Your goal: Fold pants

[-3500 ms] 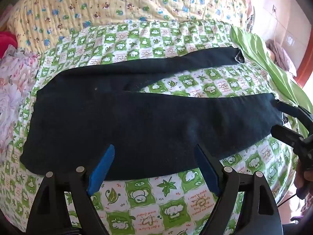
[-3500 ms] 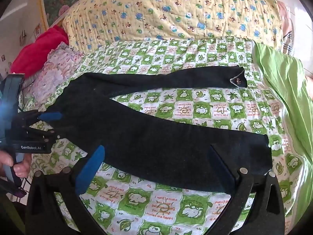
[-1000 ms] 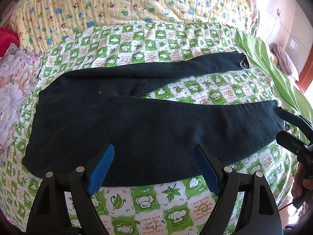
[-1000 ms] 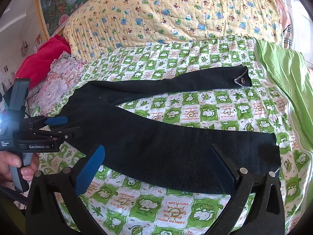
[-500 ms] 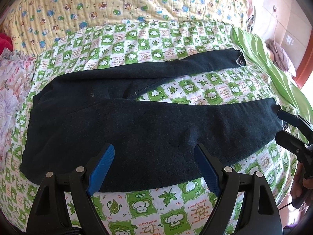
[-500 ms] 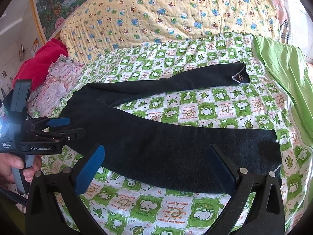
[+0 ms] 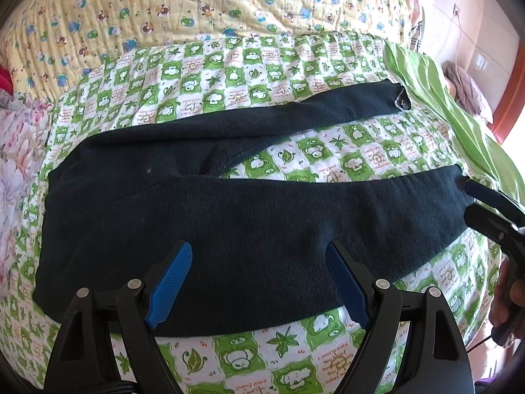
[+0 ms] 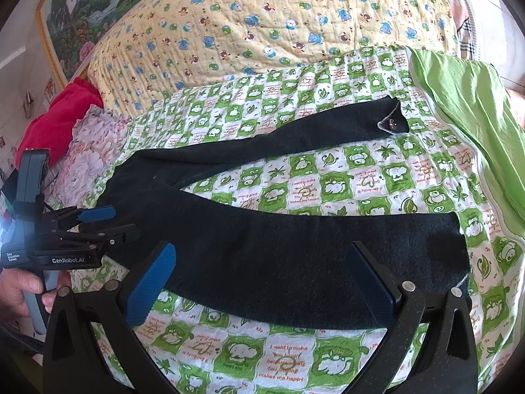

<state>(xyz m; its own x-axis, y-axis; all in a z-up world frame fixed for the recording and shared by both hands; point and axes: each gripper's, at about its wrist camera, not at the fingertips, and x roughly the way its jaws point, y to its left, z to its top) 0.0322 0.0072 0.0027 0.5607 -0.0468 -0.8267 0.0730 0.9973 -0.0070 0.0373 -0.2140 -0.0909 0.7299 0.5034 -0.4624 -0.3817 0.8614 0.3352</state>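
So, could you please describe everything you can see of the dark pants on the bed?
The pants are dark navy, of a soft knit-looking fabric, and lie flat on the green-and-white checked sheet. The legs spread in a V: waist to the left, cuffs to the right. The far cuff has a corner turned back, showing a pale lining. Both tools hover open near the closer leg; neither grips it.

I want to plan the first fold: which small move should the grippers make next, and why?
Probably lower both open grippers onto the near leg and close: the left gripper near the waist, the right gripper near the cuff. The pants lie flat, legs apart, nothing gripped.
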